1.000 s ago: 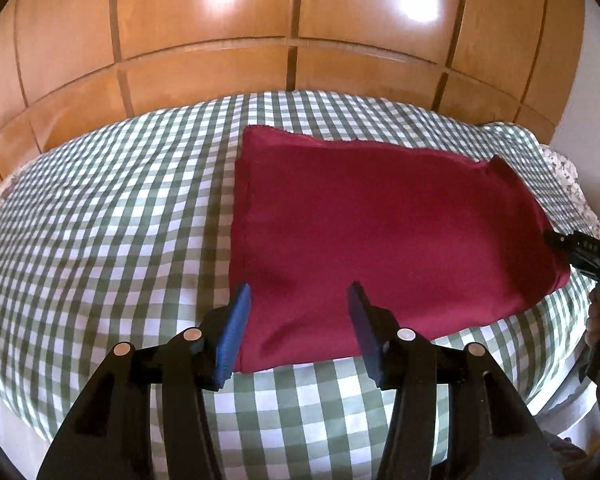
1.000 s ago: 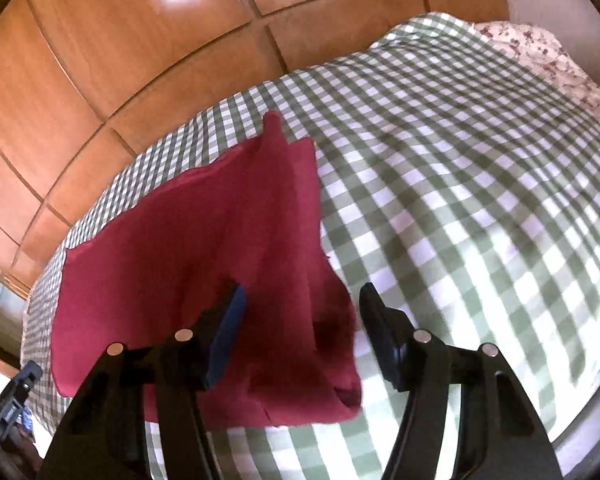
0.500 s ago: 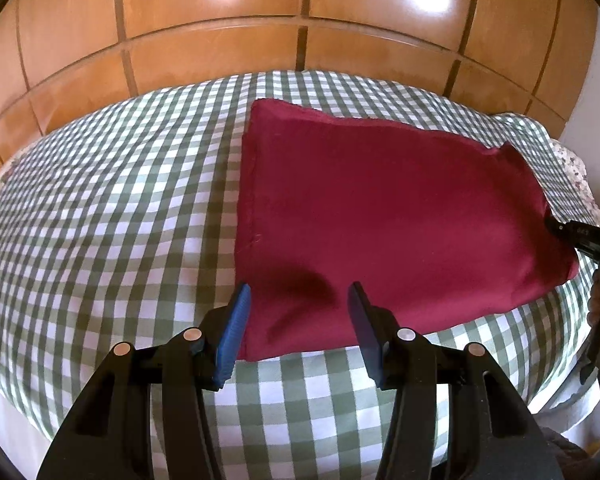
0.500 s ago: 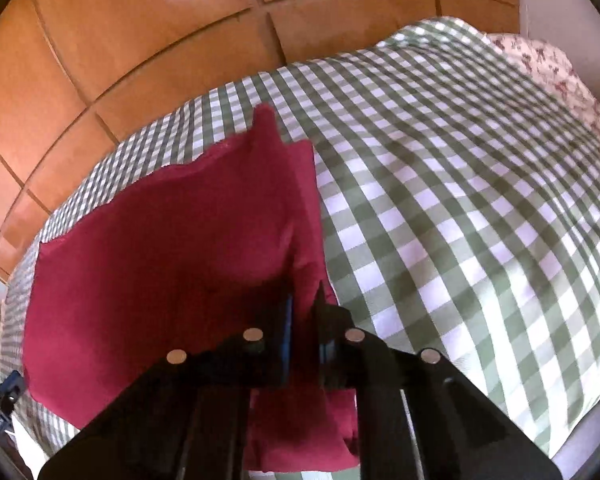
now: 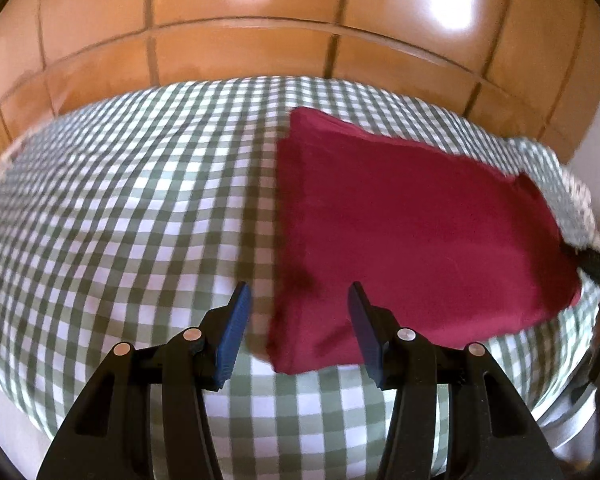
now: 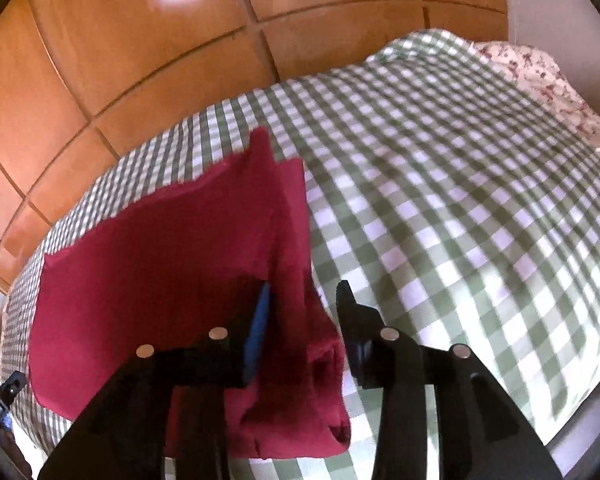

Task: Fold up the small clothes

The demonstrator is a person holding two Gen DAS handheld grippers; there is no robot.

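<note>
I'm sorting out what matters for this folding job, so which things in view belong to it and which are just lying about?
Part of the job:
- red garment, flat on the bed
- left gripper, open at its near left corner
- right gripper, open astride its right edge

Just there:
- green checked bedspread
- wooden panelled wall
- floral fabric at the bed's far corner

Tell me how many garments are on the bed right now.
1: a single red garment, lying flat on the checked bedspread. The left gripper is at its near corner and the right gripper straddles its bunched edge. Anything under it is hidden.
</note>
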